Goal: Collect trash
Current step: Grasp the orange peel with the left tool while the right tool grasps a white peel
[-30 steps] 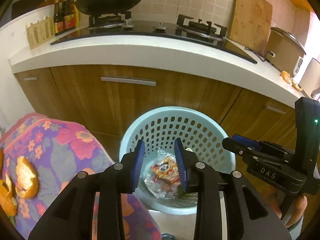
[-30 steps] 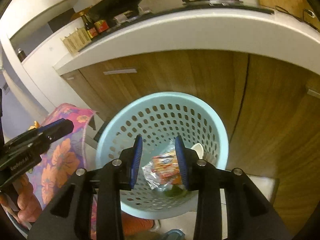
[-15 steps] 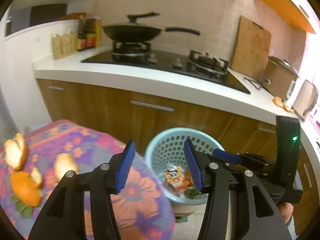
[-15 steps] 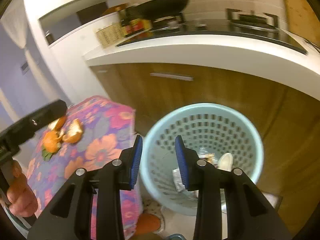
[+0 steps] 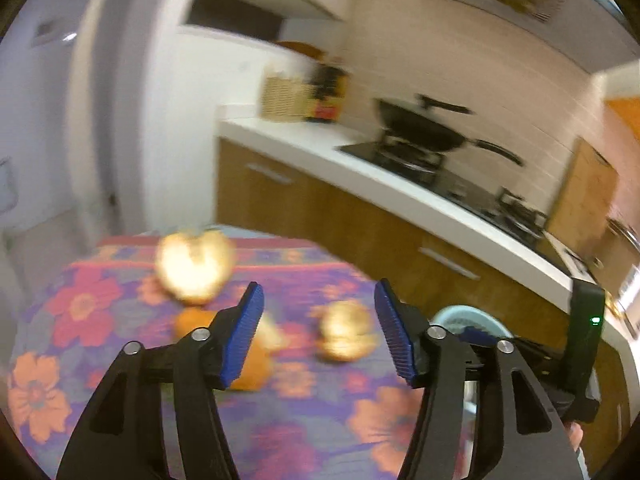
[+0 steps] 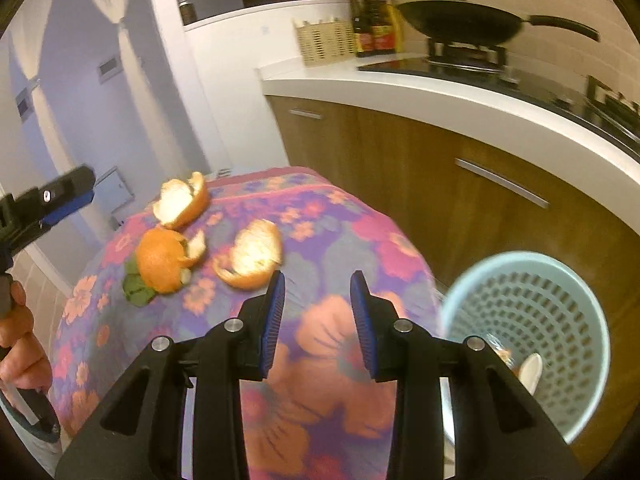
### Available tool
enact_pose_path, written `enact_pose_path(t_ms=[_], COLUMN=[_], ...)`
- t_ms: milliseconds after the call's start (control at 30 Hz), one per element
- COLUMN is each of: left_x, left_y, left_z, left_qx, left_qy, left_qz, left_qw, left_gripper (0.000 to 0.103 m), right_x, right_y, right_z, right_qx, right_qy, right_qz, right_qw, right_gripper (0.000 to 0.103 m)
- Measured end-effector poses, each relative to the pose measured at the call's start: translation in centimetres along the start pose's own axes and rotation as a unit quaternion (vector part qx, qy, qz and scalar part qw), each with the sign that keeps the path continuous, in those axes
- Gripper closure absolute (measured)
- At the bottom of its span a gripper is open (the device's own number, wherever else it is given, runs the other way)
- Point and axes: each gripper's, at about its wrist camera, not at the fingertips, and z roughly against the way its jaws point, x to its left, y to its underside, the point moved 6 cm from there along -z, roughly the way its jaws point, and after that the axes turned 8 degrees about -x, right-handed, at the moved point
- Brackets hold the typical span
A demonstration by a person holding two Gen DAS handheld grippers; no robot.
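Left wrist view was blurred. The left gripper [image 5: 318,330] filled the lower centre, its jaws opening with nothing between them. Beyond its tips, on the flowered cloth [image 5: 100,320], lay the peels: a big pale one [image 5: 194,266] at upper left of the tips, a small one [image 5: 347,336] showing in the gap just inside the right pad, and an orange one [image 5: 250,364] partly hidden behind the left pad. The bin [image 5: 472,322] peeked out at right, behind the gripper's right finger.

Right wrist view was sharper. The right gripper [image 6: 318,320] sat at lower centre, jaws opening but still fairly narrow, empty over the cloth. The peels lay up and to the left of its tips: the nearest [image 6: 250,256] a curled cup, white pith up, just off the left pad; further left, an orange-side-up piece [image 6: 164,260] with green leaves beside it; further up, a third [image 6: 182,200] near the cloth's far edge. The bin [image 6: 532,344] stood at lower right, beside the cloth (some trash already in it). The left gripper [image 6: 48,200] showed at the left edge, with a hand [image 6: 18,344] below it.

Judging by this, the right gripper was nearer the curled peel and the left nearer the other two; each needed to go forward and down.
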Motion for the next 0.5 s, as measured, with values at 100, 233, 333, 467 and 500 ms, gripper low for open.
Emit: enact_pose_path(t_ms=[100, 233, 333, 467, 500], left_x=[5.0, 9.9, 11.5, 12.0, 12.0], left_y=[0.2, 1.3, 2.4, 3.7, 4.0], left_z=[-1.2, -3.3, -5.2, -7.0, -7.4], left_qx=[0.018, 0.044, 0.060, 0.077, 0.081], left_qy=[-0.039, -0.041, -0.044, -0.034, -0.035], left_qz=[0.042, 0.110, 0.130, 0.141, 0.140], left_qw=[0.9982, 0.9922, 0.9887, 0.9864, 0.9863], left_gripper=[0.045, 0.045, 0.045, 0.044, 0.042], right_x=[1.2, 2.8, 3.6, 3.6, 3.6], right_y=[-0.5, -1.1, -1.1, -0.4, -0.3], right_z=[-2.2, -5.7, -7.7, -9.3, -9.6], right_qx=[-0.002, 0.009, 0.014, 0.018, 0.022], right_qy=[-0.008, 0.003, 0.013, 0.027, 0.031], right_qz=[-0.011, 0.001, 0.010, 0.013, 0.017], right_qw=[1.000, 1.000, 1.000, 0.999, 0.999], right_gripper=[0.046, 0.046, 0.046, 0.046, 0.046])
